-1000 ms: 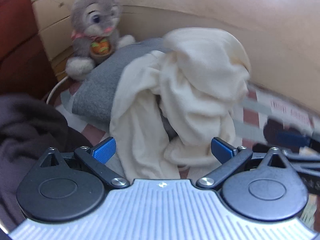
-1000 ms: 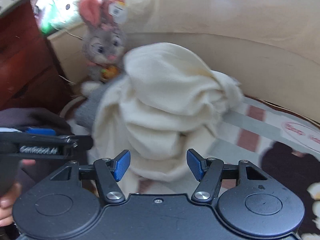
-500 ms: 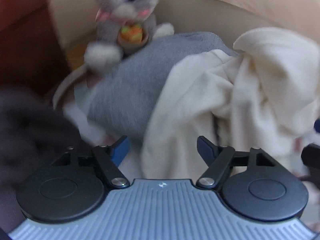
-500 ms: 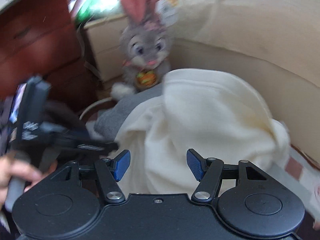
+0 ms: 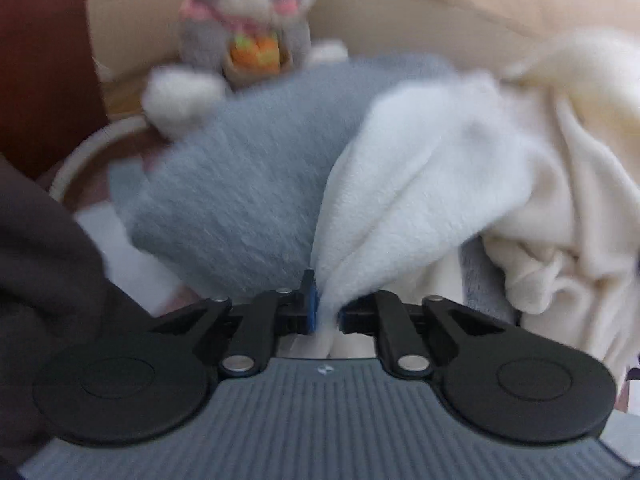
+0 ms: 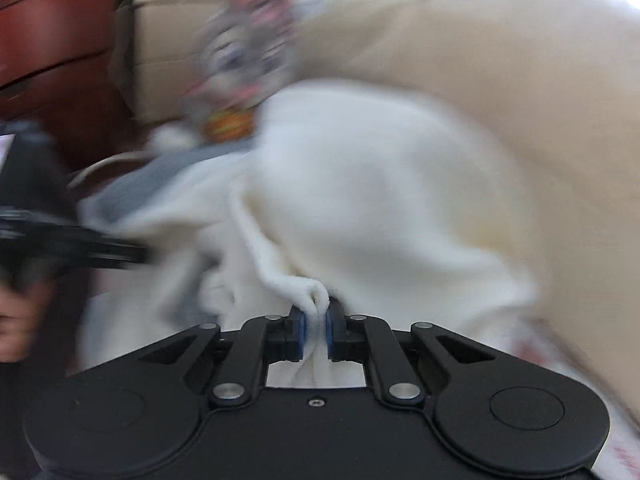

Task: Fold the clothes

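Observation:
A crumpled cream fleece garment (image 5: 420, 184) lies in a heap, partly over a grey garment (image 5: 240, 184). My left gripper (image 5: 326, 312) is closing its jaws, and the pads pinch a fold at the cream garment's left edge. In the right wrist view the same cream garment (image 6: 380, 208) fills the middle. My right gripper (image 6: 315, 330) is closing too, and a small doubled fold of the cream fabric is squeezed between its blue pads. The grey garment (image 6: 160, 176) peeks out at the left, blurred.
A grey plush rabbit (image 5: 248, 32) sits behind the heap against a beige padded back (image 5: 480, 20). Dark brown cloth (image 5: 36, 260) lies at the left, with red-brown wooden furniture (image 5: 40, 60) beyond. A hand (image 6: 16, 320) holds the other gripper's handle at the left.
Both grippers moved down and in toward the heap, and both went from wide open to closed on folds of the cream garment. The views are now closer and blurred.

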A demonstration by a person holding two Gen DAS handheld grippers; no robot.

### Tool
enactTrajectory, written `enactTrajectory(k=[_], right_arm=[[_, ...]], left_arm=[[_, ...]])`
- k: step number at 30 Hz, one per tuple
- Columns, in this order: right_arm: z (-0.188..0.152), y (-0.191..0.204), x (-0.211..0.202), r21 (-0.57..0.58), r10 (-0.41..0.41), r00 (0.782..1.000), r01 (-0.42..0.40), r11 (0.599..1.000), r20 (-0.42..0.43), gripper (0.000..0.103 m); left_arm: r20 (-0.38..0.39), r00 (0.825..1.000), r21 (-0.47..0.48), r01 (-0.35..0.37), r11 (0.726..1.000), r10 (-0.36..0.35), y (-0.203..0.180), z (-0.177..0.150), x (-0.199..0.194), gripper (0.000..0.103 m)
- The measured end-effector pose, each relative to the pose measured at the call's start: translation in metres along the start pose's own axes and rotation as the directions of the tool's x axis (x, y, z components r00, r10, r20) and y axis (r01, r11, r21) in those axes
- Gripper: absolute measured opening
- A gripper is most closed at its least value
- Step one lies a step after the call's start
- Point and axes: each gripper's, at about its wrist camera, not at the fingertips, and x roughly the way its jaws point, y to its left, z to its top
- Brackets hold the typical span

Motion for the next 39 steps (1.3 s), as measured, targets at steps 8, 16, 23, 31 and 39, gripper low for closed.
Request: enactTrajectory(k=[8,16,23,31,39], right_arm=[[-0.038,-0.043,-0.057,0.139,-0.189,0.979,0.198,0.97,-0.073,0.017],[-0.078,-0.036,-0.072,0.45,0.039,0.998,-0.013,0.893,-0.048,0.025],[-0.042,-0.055,-0.113,0.378,0.132,0.991,-0.121,0.918,-0.005,0.044],[-0.078,-0.103,-0.141,0.664,0.37,0.918,-0.368,0.651,0.145,0.058],[-0.136,-0.146,-0.142,0.796,0.443,0.842,-0.483,0.365,0.307,0.059]], left_arm=[[0.166,0.982,-0.015,0.094,0.995,-0.09,-0.017,0.015,-0.034,0.009],[0.302,0.907,0.081,0.281,0.956,-0.292,-0.05,0.026,-0.103,0.009],[0.392,0.859,0.096,0.318,0.943,-0.33,-0.079,0.019,-0.149,0.007],[0.257,0.74,0.227,0.579,0.783,-0.622,-0.127,-0.023,-0.171,0.007],[0.088,0.774,0.246,0.593,0.767,-0.627,-0.183,-0.037,-0.166,0.006]])
